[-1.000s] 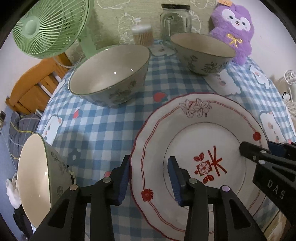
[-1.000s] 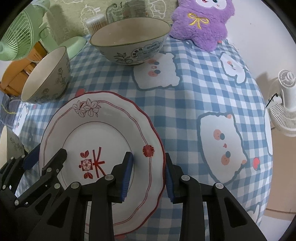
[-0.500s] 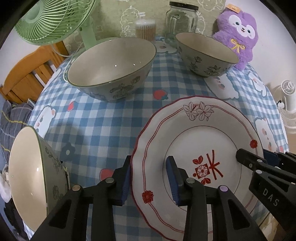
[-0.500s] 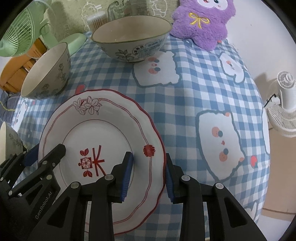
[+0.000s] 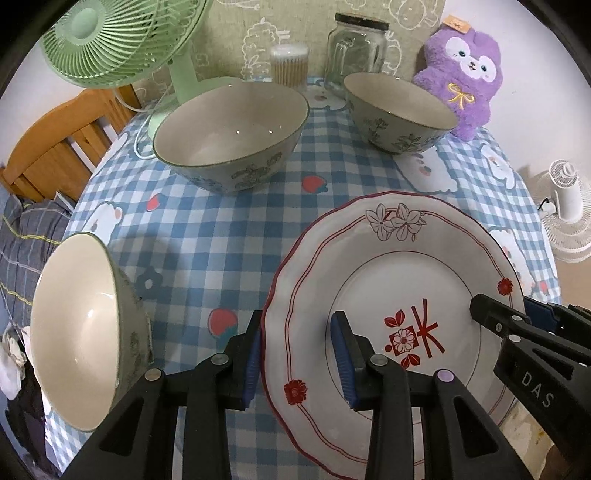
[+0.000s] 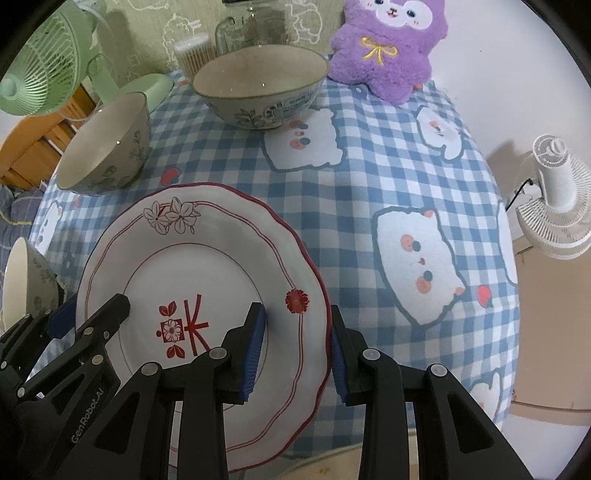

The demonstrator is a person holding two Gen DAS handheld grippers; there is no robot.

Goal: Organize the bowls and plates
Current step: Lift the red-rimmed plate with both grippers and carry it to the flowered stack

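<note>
Plate (image 5: 388,295) rims btwn both claws

Green cartoon-print wall (image 5: 236,33), wooden bed frame (image 5: 55,147) at left, pale floor (image 6: 546,332) at right

I see the checked worktop (image 5: 229,236) carrying three bowls (image 5: 229,147), jar (image 5: 356,51), green fan (image 5: 184,81) and plush (image 5: 465,85).

Showing matte black plastic on both tools: left gripper (image 5: 297,354) and right gripper (image 6: 295,343) each carrying two angular fingers with triangular cut-outs, ribbed blue pads (image 5: 345,360) lining the inner faces, round silver screws near the knuckles, one lilac cap beside them. Bearing white lettering along the outer flanks, "DAS" and "GenRobot.AI".
</note>
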